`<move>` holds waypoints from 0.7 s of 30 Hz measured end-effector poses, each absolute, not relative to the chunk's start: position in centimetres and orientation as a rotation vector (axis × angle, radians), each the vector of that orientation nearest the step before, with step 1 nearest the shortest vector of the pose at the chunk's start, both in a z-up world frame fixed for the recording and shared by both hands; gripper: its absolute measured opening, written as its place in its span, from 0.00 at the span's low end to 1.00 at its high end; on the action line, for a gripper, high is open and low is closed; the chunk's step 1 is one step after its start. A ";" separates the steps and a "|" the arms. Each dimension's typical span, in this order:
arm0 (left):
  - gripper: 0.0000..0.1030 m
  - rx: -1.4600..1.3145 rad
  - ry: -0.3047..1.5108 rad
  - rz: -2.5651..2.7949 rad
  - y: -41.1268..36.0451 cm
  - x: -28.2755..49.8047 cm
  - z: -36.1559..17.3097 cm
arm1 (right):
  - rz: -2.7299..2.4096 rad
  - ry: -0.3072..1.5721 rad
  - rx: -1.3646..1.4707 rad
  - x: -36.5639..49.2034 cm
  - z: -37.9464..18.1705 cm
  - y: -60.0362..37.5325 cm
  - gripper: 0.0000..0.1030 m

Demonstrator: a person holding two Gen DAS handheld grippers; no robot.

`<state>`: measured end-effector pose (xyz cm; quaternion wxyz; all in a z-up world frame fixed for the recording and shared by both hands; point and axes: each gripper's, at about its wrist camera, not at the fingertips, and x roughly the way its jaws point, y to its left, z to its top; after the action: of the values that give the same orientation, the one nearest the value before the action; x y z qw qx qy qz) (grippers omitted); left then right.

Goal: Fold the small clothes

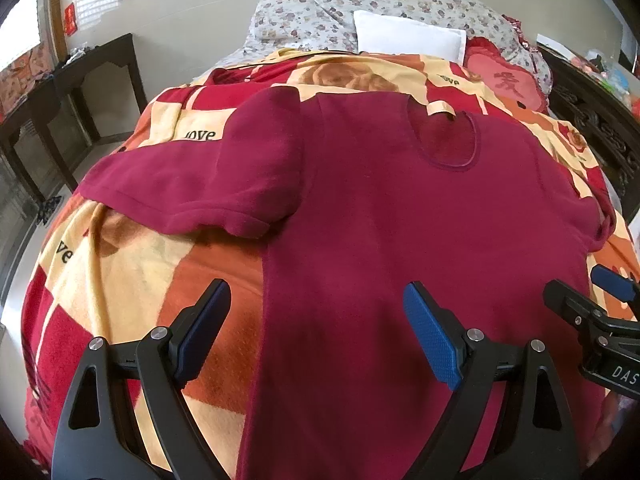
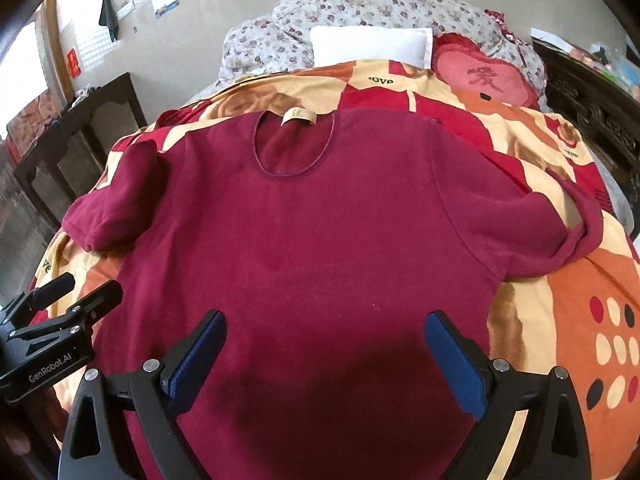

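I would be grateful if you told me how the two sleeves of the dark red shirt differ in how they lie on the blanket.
The left sleeve lies spread out sideways, its hem open toward the bed's edge and its upper part creased. The right sleeve is bunched, with its hem curled up into a ridge. Both are short, belong to the same shirt, and rest on the blanket, untouched by either gripper.

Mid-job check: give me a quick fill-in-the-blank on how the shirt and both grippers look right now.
1. The shirt lies spread on a patterned ____.
2. Both the left gripper and the right gripper are ____.
3. The tan label sits inside the shirt's ____.
4. The pillow by the heart cushion is ____ in colour.

Missing words: blanket; open; neckline; white
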<state>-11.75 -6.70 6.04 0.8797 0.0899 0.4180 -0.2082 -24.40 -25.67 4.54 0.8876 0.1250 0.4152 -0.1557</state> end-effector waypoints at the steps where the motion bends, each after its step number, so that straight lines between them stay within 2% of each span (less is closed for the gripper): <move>1: 0.86 0.185 0.872 -0.433 -6.7 -11.7 6.0 | -0.322 0.863 0.261 -24.3 4.5 -25.7 0.95; 21: 0.86 0.181 0.898 -0.432 -6.9 -10.8 5.3 | -0.282 0.890 0.269 -22.6 3.5 -25.0 0.95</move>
<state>-10.81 -6.88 5.32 0.8745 0.0869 0.4300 -0.2068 -22.59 -24.98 3.51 0.8842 0.1293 0.4279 -0.1355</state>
